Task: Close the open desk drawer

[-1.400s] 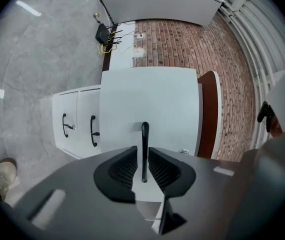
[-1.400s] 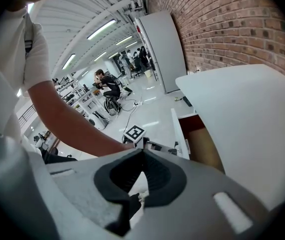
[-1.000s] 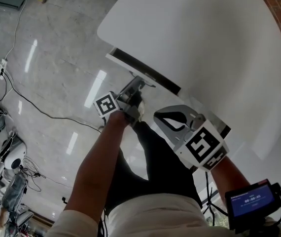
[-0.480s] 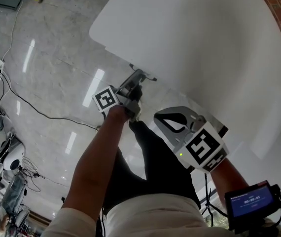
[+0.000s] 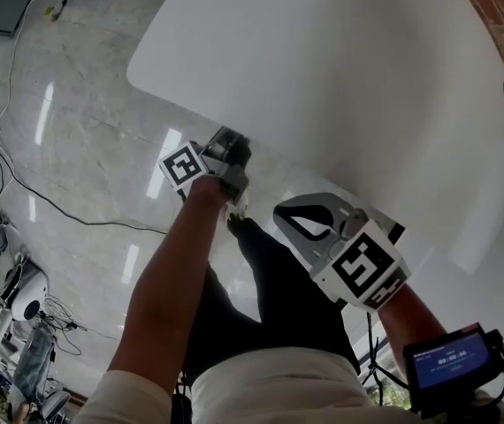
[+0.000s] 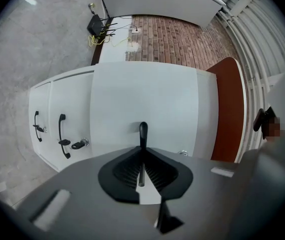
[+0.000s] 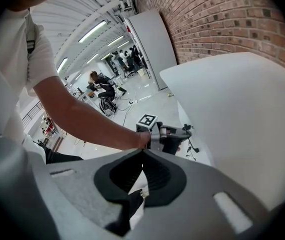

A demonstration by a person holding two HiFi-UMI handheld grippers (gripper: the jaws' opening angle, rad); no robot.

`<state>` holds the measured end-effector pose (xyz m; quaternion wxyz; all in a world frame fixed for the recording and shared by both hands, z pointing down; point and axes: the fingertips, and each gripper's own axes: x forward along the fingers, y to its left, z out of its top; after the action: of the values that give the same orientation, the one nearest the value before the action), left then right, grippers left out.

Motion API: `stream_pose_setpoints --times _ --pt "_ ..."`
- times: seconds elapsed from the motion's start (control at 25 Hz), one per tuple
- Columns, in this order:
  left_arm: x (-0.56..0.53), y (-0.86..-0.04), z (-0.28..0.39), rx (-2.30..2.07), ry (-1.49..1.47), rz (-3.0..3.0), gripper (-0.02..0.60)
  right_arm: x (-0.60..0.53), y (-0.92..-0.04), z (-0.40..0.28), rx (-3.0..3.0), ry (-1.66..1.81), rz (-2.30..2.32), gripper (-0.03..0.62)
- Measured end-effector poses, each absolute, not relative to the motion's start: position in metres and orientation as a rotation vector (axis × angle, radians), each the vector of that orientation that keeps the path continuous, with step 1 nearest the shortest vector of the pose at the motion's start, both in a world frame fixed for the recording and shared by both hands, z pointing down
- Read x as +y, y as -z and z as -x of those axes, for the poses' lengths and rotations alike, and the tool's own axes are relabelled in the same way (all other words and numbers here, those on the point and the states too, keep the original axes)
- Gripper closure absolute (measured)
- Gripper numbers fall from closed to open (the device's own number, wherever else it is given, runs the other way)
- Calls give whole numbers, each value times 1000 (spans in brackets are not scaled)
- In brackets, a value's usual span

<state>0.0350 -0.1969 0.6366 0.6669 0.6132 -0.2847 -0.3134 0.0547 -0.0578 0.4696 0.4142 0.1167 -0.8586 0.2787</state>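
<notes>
The left tool (image 6: 141, 170) stays clamped on the black drawer handle (image 6: 143, 132). The drawer (image 6: 147, 99), open a second ago, now sits pushed in under the counter (image 5: 340, 87). The right tool (image 7: 142, 166) has its jaws together, empty.

Bright, even hall light from long white ceiling strip lights (image 7: 98, 30); glare streaks the glossy grey stone floor (image 5: 84, 148) left of the left gripper (image 5: 231, 147). Both gripper views bulge fisheye-fashion, corners black, the nearest foreground soft and unfocused.
</notes>
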Motion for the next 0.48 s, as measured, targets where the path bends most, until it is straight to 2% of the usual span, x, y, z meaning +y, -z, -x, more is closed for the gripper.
stream_pose_setpoints --times 0.48 --pt "-223 -629 -46 -621 731 -1411 557 -59 -467 -66 -2155 -721 -335 592"
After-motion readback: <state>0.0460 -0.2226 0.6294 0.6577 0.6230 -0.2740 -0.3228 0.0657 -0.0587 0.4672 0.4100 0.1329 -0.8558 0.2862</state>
